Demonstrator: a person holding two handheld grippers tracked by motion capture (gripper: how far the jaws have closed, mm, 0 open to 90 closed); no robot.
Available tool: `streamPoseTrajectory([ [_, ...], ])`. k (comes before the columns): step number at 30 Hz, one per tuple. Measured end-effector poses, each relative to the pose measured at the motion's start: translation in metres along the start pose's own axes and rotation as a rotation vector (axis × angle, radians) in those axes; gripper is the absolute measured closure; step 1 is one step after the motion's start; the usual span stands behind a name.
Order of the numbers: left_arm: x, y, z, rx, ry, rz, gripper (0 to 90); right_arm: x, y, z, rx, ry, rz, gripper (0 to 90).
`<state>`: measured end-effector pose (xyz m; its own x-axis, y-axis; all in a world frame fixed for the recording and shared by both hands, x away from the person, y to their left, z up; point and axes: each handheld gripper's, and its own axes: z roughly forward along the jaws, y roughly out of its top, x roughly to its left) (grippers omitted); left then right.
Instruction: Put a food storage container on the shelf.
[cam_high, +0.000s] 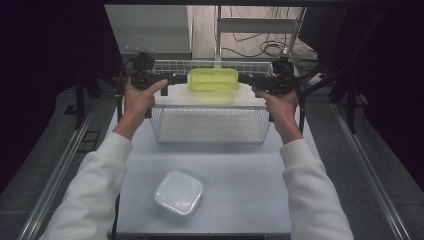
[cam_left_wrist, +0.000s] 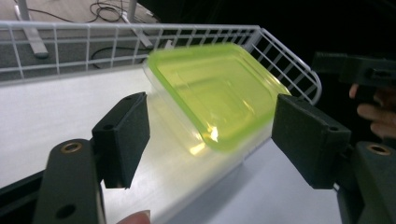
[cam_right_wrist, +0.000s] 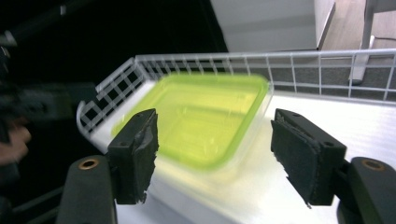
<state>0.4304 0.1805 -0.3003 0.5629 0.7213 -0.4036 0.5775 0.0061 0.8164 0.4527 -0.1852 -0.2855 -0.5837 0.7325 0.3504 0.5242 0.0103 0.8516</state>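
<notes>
The green-lidded box (cam_high: 213, 80) sat on the top shelf of the wire rack (cam_high: 210, 125). The left gripper (cam_high: 172, 79) and right gripper (cam_high: 245, 78) flanked it, jaws apart, holding nothing. Placing seemed finished; next, probably fetching the white box (cam_high: 178, 194).

white sleeves (cam_high: 95, 190), black grippers, seemingly brass screws

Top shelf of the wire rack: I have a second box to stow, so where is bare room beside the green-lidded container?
Bare shelf lies on both sides of the green-lidded container, out to the wire rim. The lower shelf is bare too. Both open grippers crowd the container's ends.
</notes>
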Motion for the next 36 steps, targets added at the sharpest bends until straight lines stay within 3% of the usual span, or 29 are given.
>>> streamPoseTrajectory([
  [4, -0.009, -0.018, -0.013, 0.040, -0.037, 0.028, 27.5, 0.007, -0.009, -0.011, 0.059, -0.010, -0.100, 33.8],
  [7, -0.017, -0.031, -0.019, 0.071, -0.029, 0.057, 27.5, 0.011, -0.016, -0.018, 0.109, -0.003, -0.154, 35.2],
  [14, -0.032, -0.058, -0.032, 0.128, -0.012, 0.134, 28.8, 0.013, -0.037, -0.034, 0.186, 0.047, -0.188, 37.1],
  [16, -0.035, -0.069, -0.036, 0.124, -0.054, 0.136, 29.0, 0.013, -0.045, -0.038, 0.214, 0.058, -0.202, 37.0],
  [18, -0.038, -0.082, -0.040, 0.126, -0.060, 0.144, 28.9, 0.012, -0.055, -0.042, 0.241, 0.069, -0.215, 36.9],
  [22, -0.041, -0.108, -0.047, 0.134, -0.065, 0.152, 29.0, 0.008, -0.080, -0.054, 0.255, 0.092, -0.211, 36.8],
  [24, -0.039, -0.121, -0.051, 0.123, -0.087, 0.133, 29.2, 0.006, -0.094, -0.057, 0.264, 0.103, -0.202, 36.8],
  [29, -0.030, -0.154, -0.054, 0.163, -0.069, 0.113, 29.8, 0.000, -0.121, -0.064, 0.299, 0.113, -0.187, 36.8],
  [32, -0.025, -0.165, -0.058, 0.164, -0.080, 0.092, 30.0, -0.003, -0.138, -0.067, 0.309, 0.112, -0.179, 36.0],
  [36, -0.024, -0.177, -0.053, 0.215, -0.051, 0.118, 30.3, -0.006, -0.159, -0.067, 0.327, 0.105, -0.167, 35.5],
])
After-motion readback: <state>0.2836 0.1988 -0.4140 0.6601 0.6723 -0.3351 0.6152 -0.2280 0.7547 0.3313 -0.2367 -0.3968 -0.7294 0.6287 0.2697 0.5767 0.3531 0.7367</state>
